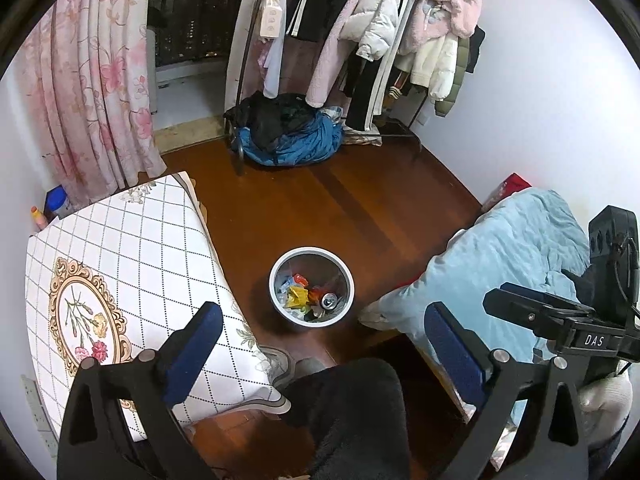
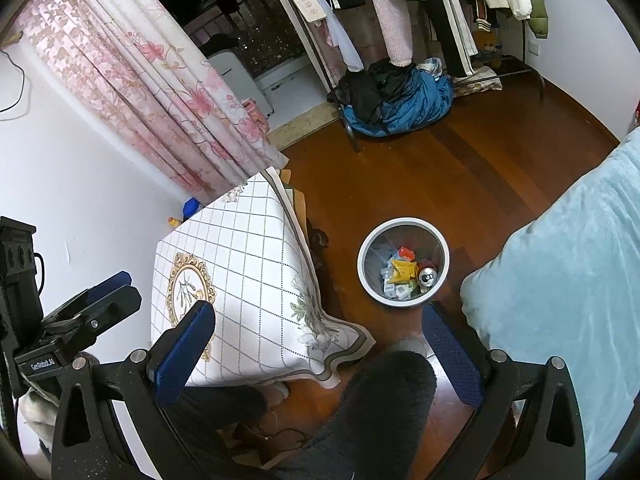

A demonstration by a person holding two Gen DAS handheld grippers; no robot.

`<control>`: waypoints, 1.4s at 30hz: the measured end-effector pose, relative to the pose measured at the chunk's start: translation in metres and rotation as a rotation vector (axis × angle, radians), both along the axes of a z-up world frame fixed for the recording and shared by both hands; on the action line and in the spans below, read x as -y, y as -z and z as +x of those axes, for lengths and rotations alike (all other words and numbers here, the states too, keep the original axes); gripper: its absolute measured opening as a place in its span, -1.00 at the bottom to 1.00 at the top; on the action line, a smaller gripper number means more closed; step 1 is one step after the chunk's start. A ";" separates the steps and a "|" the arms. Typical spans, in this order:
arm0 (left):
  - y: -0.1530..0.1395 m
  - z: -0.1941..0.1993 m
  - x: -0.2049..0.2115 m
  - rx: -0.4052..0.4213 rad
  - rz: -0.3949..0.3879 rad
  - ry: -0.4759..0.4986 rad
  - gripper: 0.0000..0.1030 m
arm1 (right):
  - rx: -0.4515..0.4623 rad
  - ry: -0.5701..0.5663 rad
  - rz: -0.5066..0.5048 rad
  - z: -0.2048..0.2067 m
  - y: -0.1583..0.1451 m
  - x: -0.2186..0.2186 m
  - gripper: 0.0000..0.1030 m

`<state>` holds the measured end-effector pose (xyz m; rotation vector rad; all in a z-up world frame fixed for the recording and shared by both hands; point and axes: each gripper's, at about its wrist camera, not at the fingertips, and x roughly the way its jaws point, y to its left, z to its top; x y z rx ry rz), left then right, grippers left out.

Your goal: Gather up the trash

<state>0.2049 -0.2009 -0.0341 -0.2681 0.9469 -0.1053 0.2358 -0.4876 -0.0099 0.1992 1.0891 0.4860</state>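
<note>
The waste bin (image 1: 311,286) stands on the brown wooden floor (image 1: 340,208) at the centre of the left wrist view and right of centre in the right wrist view (image 2: 403,261), between the table with the checked, flower-printed cloth (image 1: 132,264) and the bed's light blue quilt (image 1: 508,264). It is round, grey-white, and holds trash: a drink can (image 1: 329,300) lying with its top up, a yellow wrapper (image 1: 296,295) and an orange-red packet (image 1: 300,279). The left gripper (image 1: 324,356) hangs above the floor with its 2 blue-padded fingers (image 1: 196,356) spread wide and nothing between them. The right gripper (image 2: 320,354) is likewise wide apart and holds nothing. A dark-clad leg (image 1: 352,412) fills the bottom centre. At the top, coats hang on a clothes rack (image 1: 384,28), with a blue and black heap of clothing (image 1: 288,130) beneath, and a pink floral curtain (image 1: 96,80) in the upper left.
</note>
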 end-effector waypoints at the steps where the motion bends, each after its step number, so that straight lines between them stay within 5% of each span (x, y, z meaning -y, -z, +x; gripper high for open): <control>1: 0.000 0.000 -0.001 0.000 -0.006 0.002 1.00 | 0.000 -0.001 -0.001 0.000 0.000 0.000 1.00; 42: 0.000 0.003 0.000 -0.023 -0.053 0.027 1.00 | -0.001 -0.063 -0.008 0.003 -0.006 0.011 1.00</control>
